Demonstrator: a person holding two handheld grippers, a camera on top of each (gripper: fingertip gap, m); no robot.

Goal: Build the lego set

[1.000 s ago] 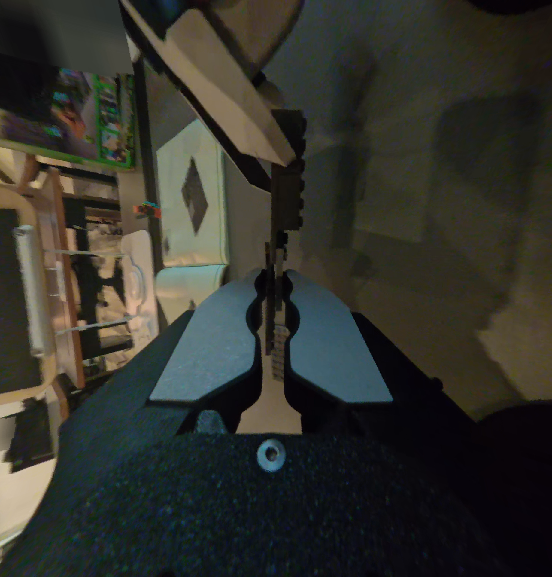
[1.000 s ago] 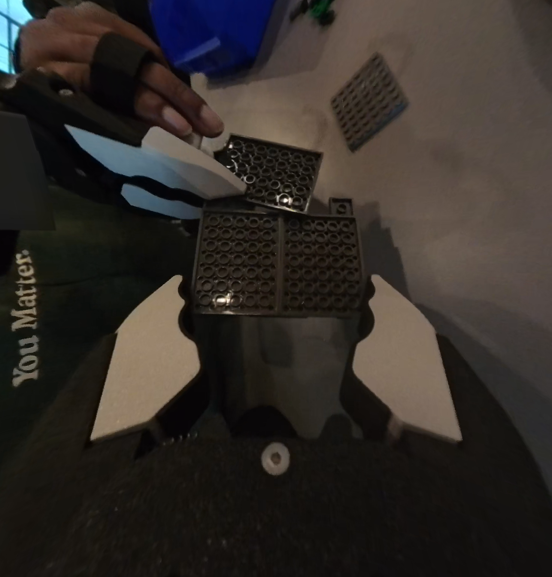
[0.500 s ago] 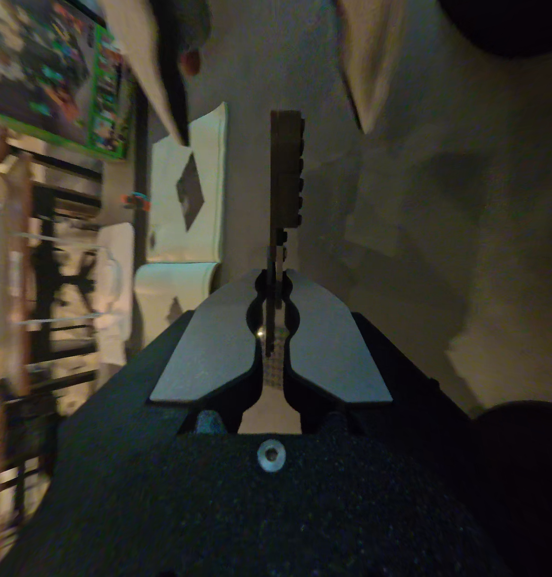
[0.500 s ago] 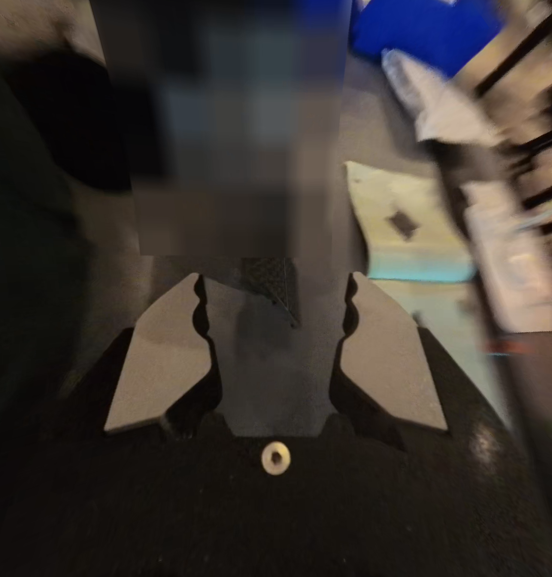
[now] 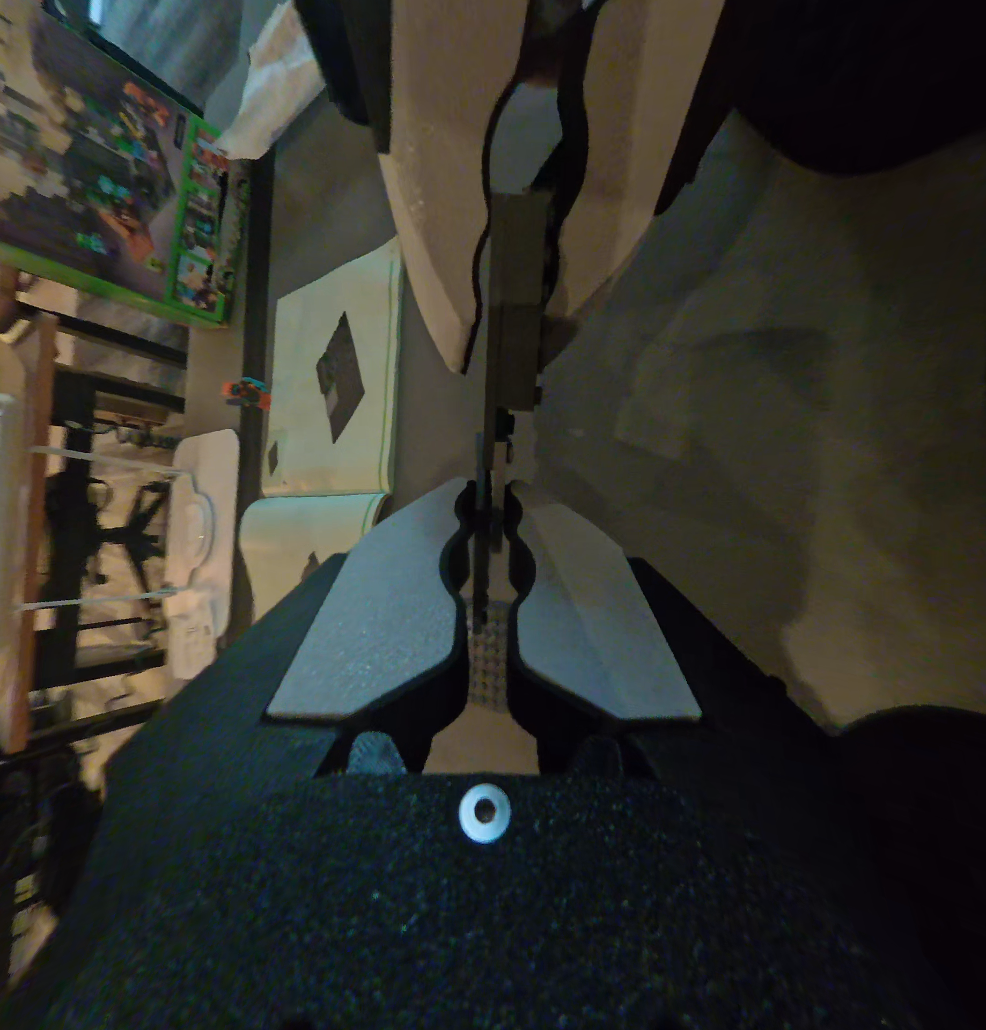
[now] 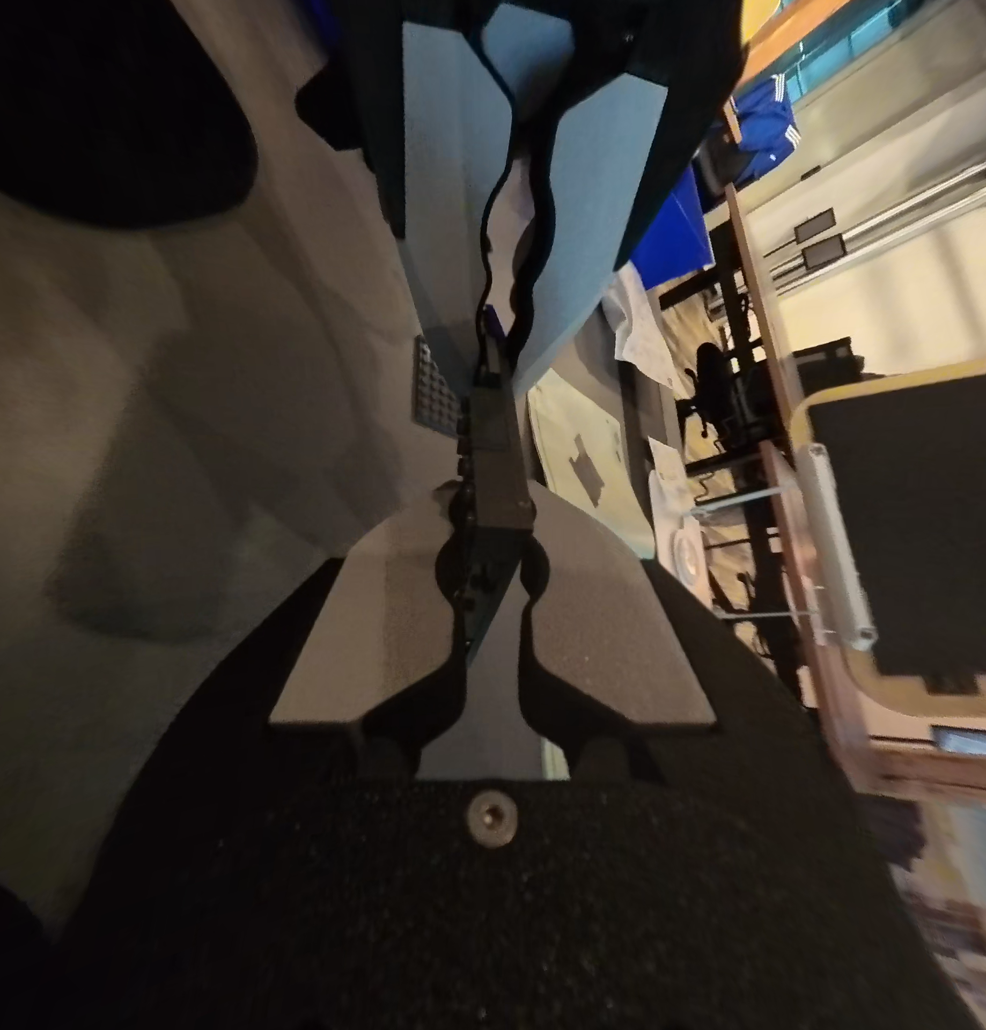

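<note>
Change: black plate assembly [image 5: 510, 312], released a second earlier, was re-clamped edge-on by right gripper [image 6: 488, 515] | left gripper [image 5: 488, 496] stayed closed on it | held mid-air between both; pressing judged next.

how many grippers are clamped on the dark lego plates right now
2. The left gripper pinches one edge of the dark plate assembly, seen edge-on; the right gripper grips the opposite end, facing it. How many plates are joined is unclear from this angle.
</note>
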